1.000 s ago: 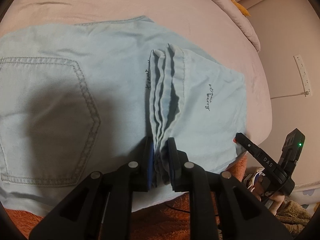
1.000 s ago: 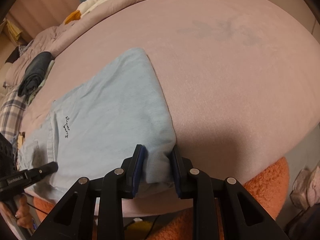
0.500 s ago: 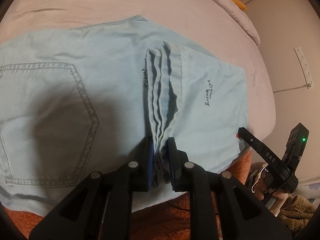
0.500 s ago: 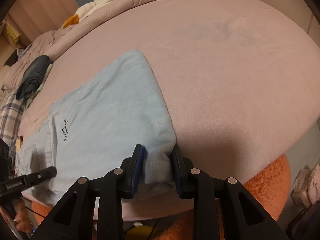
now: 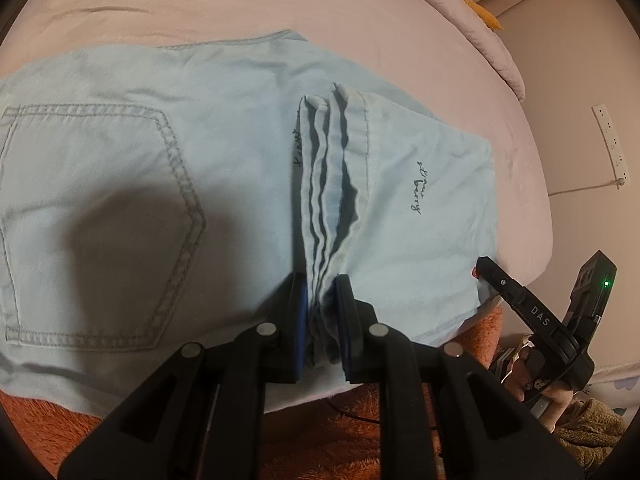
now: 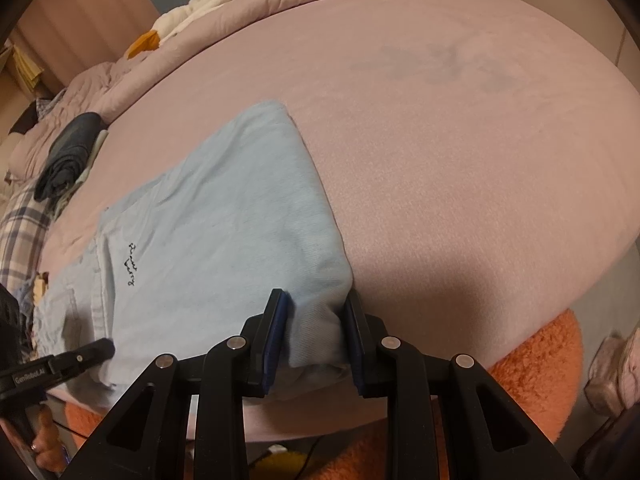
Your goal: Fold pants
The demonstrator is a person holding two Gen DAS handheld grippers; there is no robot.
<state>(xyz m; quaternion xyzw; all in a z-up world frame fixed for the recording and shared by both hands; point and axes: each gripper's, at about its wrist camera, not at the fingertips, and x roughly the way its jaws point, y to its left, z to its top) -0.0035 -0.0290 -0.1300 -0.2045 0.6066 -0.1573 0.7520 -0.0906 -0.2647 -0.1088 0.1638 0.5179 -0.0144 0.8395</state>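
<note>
The light blue pants (image 5: pixel 224 168) lay spread on the pink bed (image 5: pixel 240 4), filling the middle of the left wrist frame. A back pocket (image 5: pixel 100 220) with grey stitching sat at the left of that frame. The leg ends had been brought over toward the seat, and their hems (image 5: pixel 332 184) stood stacked in several layers at the centre. A small line of dark script (image 5: pixel 418 188) showed on the folded part, right of centre.

The left hand-held gripper (image 5: pixel 322 320) at the bottom centre of its frame was pinching the near end of those stacked hems between its blue pads (image 5: pixel 302 320). In the right wrist view it appeared at the lower left edge as a black finger (image 6: pixel 60 364), held by a hand (image 6: pixel 44 440) at the bottom left corner.

The right hand-held gripper (image 6: pixel 316 332) at the bottom centre of its frame was clamped on the near corner of the fold in the pants (image 6: pixel 224 216), the cloth bunched between its pads. From there the folded cloth ran up and left across the bed (image 6: pixel 460 140). In the left wrist view this gripper showed at the lower right (image 5: pixel 476 270), its tip touching the edge of the cloth.

An orange fuzzy rug (image 6: pixel 532 364) lay below the bed edge at the bottom of both frames. A dark bundle of clothing (image 6: pixel 66 156) and a plaid cloth (image 6: pixel 20 228) sat at the left of the right wrist frame, well apart from the pants. A white power strip (image 5: pixel 610 144) hung on the wall at the right edge of the left wrist frame.
</note>
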